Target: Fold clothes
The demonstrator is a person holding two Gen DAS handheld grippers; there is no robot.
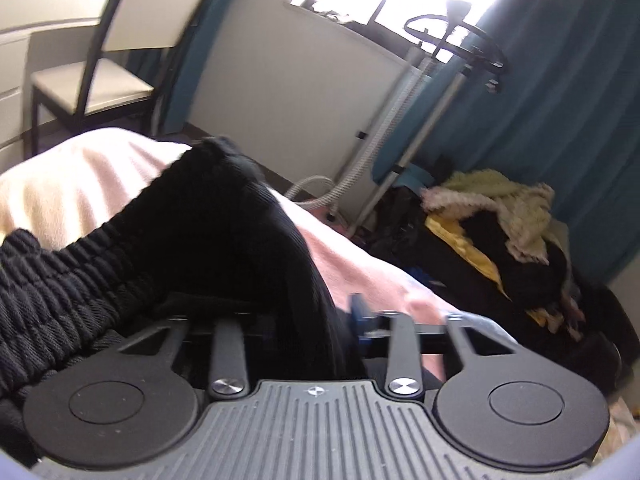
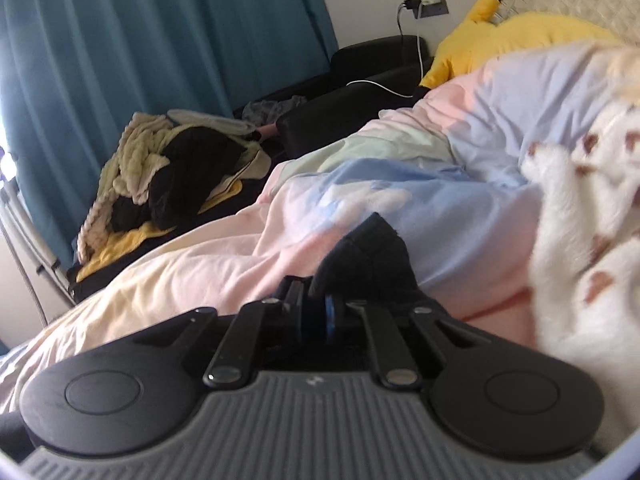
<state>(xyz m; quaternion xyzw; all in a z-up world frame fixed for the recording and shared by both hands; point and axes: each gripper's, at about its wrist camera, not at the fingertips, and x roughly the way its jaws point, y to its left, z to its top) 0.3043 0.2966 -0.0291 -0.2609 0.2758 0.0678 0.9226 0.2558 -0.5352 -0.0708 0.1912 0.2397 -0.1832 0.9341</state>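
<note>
1. Black ribbed garment (image 1: 192, 232) lies on the pastel duvet (image 2: 420, 184), draped between the fingers of the left gripper (image 1: 276, 320), whose jaws stand apart.
2. Right gripper (image 2: 316, 312): jaws narrowly parted, a fold of the black cloth between them; whether they pinch it cannot be told.
3. Heaped clothes (image 2: 172, 176) lie beside the bed, before the teal curtain (image 2: 120, 40).

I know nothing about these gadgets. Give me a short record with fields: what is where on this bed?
surface: pastel bedding
garment: black knit garment lying on the bedding
left tool: open, garment draped across it
right tool: narrowly parted, black cloth between its fingers
beside bed: heap of clothes
near headboard: yellow plush toy
</note>
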